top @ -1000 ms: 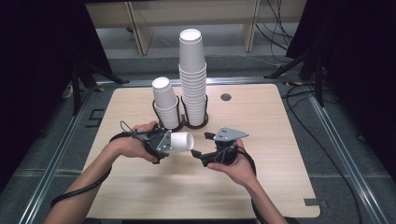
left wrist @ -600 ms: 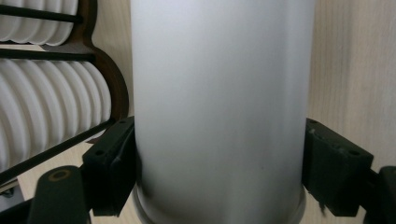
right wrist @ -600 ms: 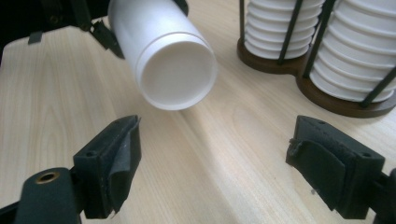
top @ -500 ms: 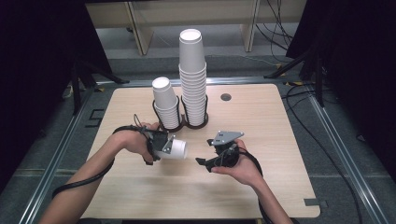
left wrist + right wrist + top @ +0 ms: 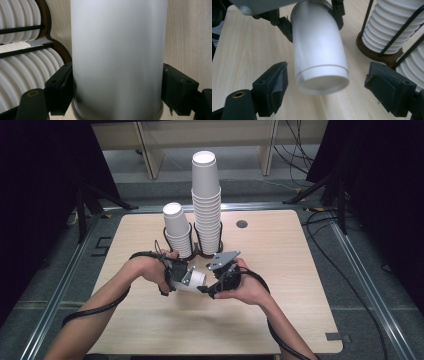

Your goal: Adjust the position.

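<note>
- Left tool (image 5: 187,279) clamped on white cup (image 5: 195,280), held sideways at frame centre above desk (image 5: 280,270).
- Right tool (image 5: 325,86) released; jaws just been closing, cup base between them, untouched.
- Light wood desk, dark room, grey floor (image 5: 380,250) with cables.
- Cup stacks (image 5: 206,200) in rack, upper centre.

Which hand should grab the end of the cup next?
Probably the right. The left gripper is already clamped on the paper cup, holding it sideways. The right gripper faces the cup's closed end with its jaws apart on either side, not touching it, so it only needs to close.
</note>
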A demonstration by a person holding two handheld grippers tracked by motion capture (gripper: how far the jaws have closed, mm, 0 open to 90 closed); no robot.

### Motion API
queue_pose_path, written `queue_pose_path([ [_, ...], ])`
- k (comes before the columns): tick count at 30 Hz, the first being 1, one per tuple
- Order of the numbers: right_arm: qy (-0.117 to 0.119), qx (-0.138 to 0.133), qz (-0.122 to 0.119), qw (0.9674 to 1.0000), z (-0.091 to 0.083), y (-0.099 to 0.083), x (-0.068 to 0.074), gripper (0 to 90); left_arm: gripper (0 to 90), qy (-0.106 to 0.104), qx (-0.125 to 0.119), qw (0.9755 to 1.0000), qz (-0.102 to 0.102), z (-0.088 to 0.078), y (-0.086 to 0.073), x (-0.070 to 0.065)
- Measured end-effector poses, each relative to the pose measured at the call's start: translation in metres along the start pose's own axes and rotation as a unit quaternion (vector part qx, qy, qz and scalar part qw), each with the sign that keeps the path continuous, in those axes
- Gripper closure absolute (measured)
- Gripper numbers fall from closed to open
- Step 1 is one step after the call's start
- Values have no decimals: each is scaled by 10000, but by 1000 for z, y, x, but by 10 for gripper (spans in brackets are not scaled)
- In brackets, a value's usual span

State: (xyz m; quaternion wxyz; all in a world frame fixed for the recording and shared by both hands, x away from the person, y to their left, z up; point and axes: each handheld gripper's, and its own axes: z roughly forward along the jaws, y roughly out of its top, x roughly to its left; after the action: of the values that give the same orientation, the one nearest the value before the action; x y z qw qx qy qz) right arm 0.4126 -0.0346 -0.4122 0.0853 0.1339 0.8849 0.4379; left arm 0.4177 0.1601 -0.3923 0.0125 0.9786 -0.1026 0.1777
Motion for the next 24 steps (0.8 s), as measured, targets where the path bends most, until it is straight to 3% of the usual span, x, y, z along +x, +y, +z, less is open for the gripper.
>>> queue_pose_path([
  [2,80,18,-37,10000,6,0,0,181,209,-17,10,10000,27,0,0,0],
  [3,82,102,195,9997,8,0,4,181,209,-5,6,10000,28,1,0,0],
  [4,63,67,-71,9999,11,0,1,181,209,-12,13,10000,28,1,0,0],
  [5,99,82,-107,9999,13,0,1,181,209,-10,12,10000,43,1,0,0],
  [10,181,190,-88,9996,20,-3,3,183,207,16,-8,10000,62,0,2,0],
  [14,239,266,103,9993,23,-6,5,188,207,-20,-22,10000,73,0,3,-1],
  [15,200,230,-78,9995,24,-6,2,190,206,0,-31,10000,85,0,4,-1],
  [17,193,251,130,9994,24,-7,4,197,206,-7,-36,9999,100,0,4,-1],
  [18,199,247,130,9994,25,-7,3,198,206,3,-49,9999,92,0,5,-1],
  [19,196,243,118,9994,25,-7,4,200,206,-10,-194,9998,-80,1,5,-3],
  [21,199,209,1,9996,25,-7,1,204,206,-8,-179,9998,-48,1,5,-3],
  [23,202,213,112,9995,25,-8,2,212,206,-26,-186,9998,-28,0,6,-3],
  [24,204,196,112,9995,25,-8,2,213,205,4,-63,9999,149,-2,6,-1],
])
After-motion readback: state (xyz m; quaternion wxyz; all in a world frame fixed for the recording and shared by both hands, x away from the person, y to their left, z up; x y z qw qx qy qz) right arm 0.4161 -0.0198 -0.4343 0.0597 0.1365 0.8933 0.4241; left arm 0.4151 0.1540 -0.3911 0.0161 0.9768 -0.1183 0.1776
